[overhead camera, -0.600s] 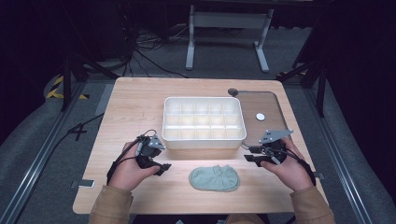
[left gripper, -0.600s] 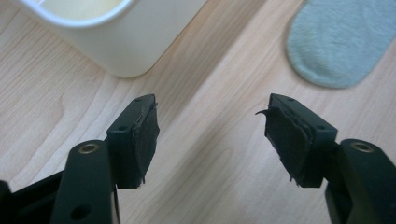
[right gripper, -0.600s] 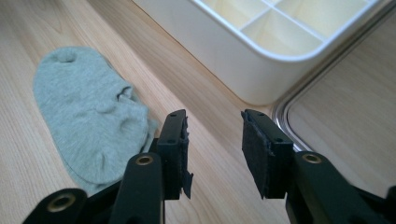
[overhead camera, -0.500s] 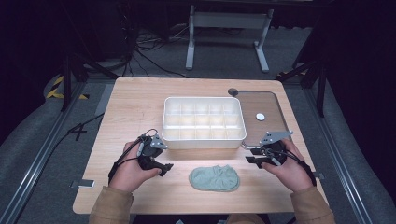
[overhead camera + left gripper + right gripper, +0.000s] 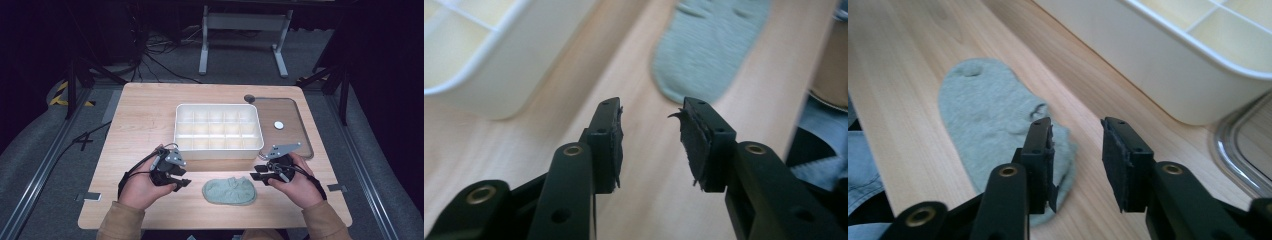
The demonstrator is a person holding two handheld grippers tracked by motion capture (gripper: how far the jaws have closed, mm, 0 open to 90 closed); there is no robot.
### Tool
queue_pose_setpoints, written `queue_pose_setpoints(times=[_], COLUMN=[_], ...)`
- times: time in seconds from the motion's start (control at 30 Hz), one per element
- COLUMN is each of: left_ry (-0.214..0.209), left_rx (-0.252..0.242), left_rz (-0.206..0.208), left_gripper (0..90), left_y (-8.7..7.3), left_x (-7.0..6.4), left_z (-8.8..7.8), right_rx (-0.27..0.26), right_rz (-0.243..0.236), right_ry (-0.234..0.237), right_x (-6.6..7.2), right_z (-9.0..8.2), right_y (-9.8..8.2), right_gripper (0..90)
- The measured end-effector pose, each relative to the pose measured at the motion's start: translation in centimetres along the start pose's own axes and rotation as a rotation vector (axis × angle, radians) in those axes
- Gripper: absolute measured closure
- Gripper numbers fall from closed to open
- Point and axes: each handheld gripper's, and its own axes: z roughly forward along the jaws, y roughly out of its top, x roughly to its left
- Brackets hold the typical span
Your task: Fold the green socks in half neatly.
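Grey-green knitted sock [image 5: 229, 191] lies flat on the table [image 5: 145, 110], between the left gripper [image 5: 181, 178] and right gripper [image 5: 256, 173], both open and empty. It is probably soft, light, limp; pinch an end. Behind stands the white box [image 5: 218, 150].

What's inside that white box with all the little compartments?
The white box looks empty: its visible compartments show only bare pale bottoms. The floor just behind its near wall is hidden from view.
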Motion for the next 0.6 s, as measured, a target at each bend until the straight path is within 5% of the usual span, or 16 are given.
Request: queue_pose_setpoints(times=[0.1, 0.23, 0.37, 0.6], left_ry=[0.03, -0.055, -0.05, -0.072], left_rx=[0.006, -0.004, 0.008, 0.033], left_rz=[-0.037, -0.112, -0.083, -0.058], left_gripper=[60.0, 65.4, 67.5, 69.4], left_y=[0.3, 0.5, 0.9, 1.5], left_x=[-0.1, -0.2, -0.7, -1.2], left_z=[0.0, 0.3, 1.0, 2.0], right_rx=[0.016, 0.053, 0.143, 0.142], right_rz=[-0.019, -0.047, -0.057, -0.104], right_ry=[0.015, 0.047, 0.066, 0.072], right_x=[0.8, 2.1, 2.9, 4.6], right_z=[0.5, 1.7, 3.1, 4.7], right_y=[0.4, 0.7, 0.4, 0.5], right_gripper=[70.9, 88.3, 90.0, 89.9])
